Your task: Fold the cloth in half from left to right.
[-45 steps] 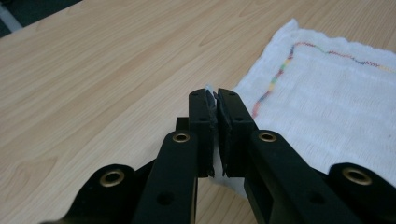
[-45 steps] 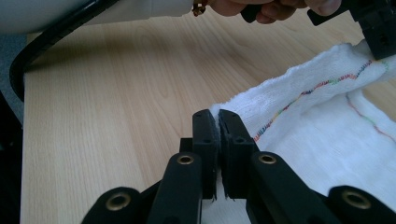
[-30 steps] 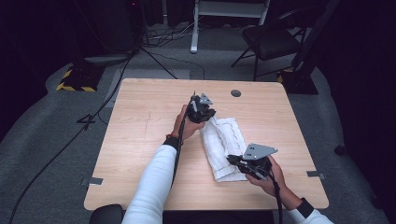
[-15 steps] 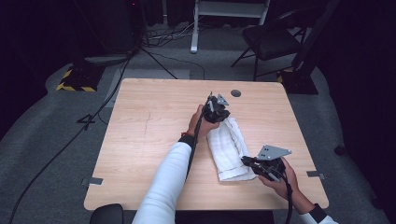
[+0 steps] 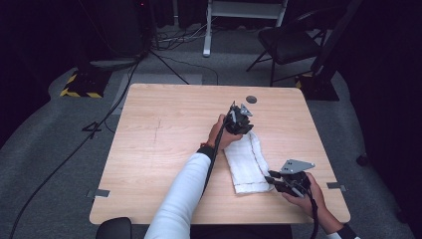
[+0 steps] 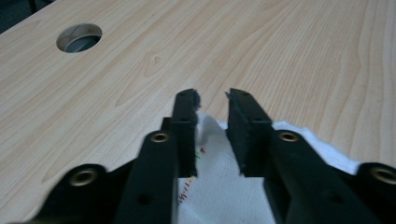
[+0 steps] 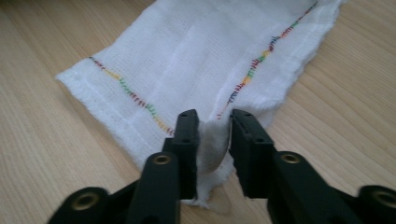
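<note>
Folding work on the white cloth looks to be at a release point: both ends laid down, both claws letting go.

Cloth: it lies on the table, right of centre, as a long narrow band running from the far end near your left hand to the near end by your right. The right gripper view shows layered edges and two lines of coloured stitching along it, so you have it folded lengthwise at least once.

Left claw: at the far end of the cloth, jaws slightly apart and just opened. In the left gripper view the cloth's corner sits under and between the jaws, with a gap at the tips; the pads do not appear to press it.

Right claw: at the near end, jaws also a little apart and just opened. A small puff of cloth stands up between them, touching the left jaw, free of the other. Judged as released, not pinched.

Step in hand: letting the fold settle flat.

Next move, as a judgement: back both claws clear without dragging the fabric; the raised puff at the near end could catch on a jaw. Then, for a crosswise fold, you need a fresh pinch on one short end, carried over to meet the other, edges lined up.
</note>
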A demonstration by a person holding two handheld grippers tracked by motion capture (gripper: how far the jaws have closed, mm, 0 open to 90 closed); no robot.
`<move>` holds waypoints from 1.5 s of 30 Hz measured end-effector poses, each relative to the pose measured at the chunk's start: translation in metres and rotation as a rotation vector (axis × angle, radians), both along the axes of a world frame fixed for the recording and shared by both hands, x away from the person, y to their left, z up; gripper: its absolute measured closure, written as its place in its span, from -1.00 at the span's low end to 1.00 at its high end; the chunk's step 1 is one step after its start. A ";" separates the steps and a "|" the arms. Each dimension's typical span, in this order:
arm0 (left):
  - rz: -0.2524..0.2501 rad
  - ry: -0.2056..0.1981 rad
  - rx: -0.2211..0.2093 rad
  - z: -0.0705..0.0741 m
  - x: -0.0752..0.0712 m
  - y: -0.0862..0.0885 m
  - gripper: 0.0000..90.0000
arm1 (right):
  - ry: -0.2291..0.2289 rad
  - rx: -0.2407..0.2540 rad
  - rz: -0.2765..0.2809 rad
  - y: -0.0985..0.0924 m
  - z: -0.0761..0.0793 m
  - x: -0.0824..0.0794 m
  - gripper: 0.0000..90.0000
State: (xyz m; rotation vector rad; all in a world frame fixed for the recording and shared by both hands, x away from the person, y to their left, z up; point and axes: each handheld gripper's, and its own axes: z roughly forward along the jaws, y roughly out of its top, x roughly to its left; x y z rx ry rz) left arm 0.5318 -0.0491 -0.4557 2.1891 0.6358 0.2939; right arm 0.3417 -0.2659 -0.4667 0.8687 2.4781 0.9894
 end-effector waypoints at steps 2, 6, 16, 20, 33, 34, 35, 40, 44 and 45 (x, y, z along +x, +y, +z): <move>-0.007 -0.009 0.016 0.004 -0.006 0.005 0.33 | -0.007 0.016 -0.018 -0.004 0.002 0.001 0.34; -0.023 -0.038 0.024 0.016 -0.026 0.019 0.03 | -0.017 0.057 -0.057 -0.013 0.008 0.004 0.14; -0.101 -0.023 0.027 0.011 -0.099 0.048 -0.35 | -0.059 -0.003 -0.065 -0.017 0.006 0.012 -0.07; -0.151 -0.019 0.070 -0.009 -0.128 0.046 -0.35 | -0.044 -0.054 -0.047 -0.014 -0.002 0.012 -0.09; -0.232 -0.004 0.163 -0.035 -0.165 0.040 -0.35 | 0.040 -0.042 0.016 -0.021 -0.020 0.015 -0.10; -0.233 0.007 0.153 -0.037 -0.164 0.042 -0.34 | 0.036 -0.042 0.021 -0.020 -0.020 0.014 -0.08; -0.233 0.007 0.153 -0.037 -0.164 0.042 -0.34 | 0.031 -0.046 0.026 -0.019 -0.020 0.013 -0.07; -0.255 0.031 0.127 -0.040 -0.161 0.049 -0.34 | 0.031 -0.049 0.039 -0.015 -0.020 0.010 -0.06; -0.255 0.031 0.127 -0.040 -0.162 0.057 -0.34 | 0.032 -0.052 0.062 -0.008 -0.020 0.007 -0.05; -0.250 0.033 0.127 -0.040 -0.163 0.059 -0.34 | 0.033 -0.051 0.069 -0.006 -0.020 0.007 -0.05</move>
